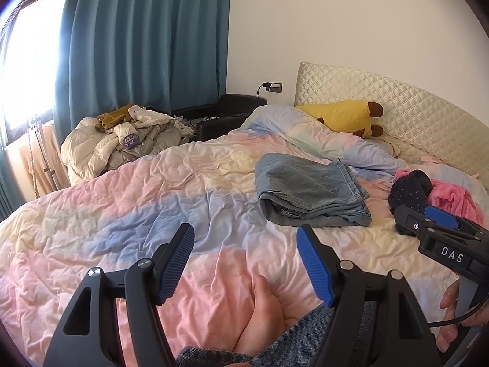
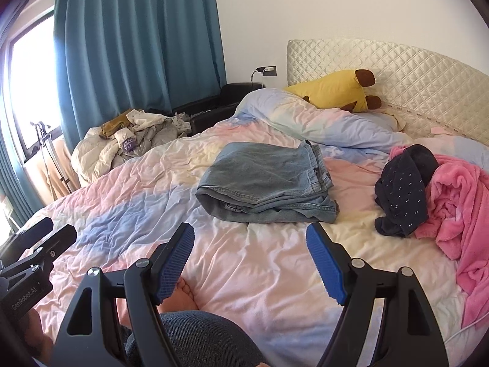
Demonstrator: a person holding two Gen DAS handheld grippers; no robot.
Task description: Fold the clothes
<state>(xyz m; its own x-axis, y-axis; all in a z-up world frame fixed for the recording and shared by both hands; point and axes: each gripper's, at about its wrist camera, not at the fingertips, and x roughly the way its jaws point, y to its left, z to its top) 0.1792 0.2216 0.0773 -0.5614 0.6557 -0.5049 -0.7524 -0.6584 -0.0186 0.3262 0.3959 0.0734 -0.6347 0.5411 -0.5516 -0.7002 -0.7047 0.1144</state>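
Both the left gripper (image 1: pixel 245 263) and right gripper (image 2: pixel 250 263) gape empty; grabbing the pink fleece garment (image 2: pixel 458 214) could drag the dark spotted garment (image 2: pixel 403 189) along.

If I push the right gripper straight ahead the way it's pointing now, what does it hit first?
Probably the bare duvet just ahead of the open right gripper, since it tilts downward. The folded jeans lie further along that line; depth is hard to judge. The dark garment and pink blanket sit off to the right.

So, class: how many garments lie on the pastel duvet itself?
3: folded jeans mid-bed, a dark dotted garment to their right, and a pink fleece beside it; more may hide beneath.
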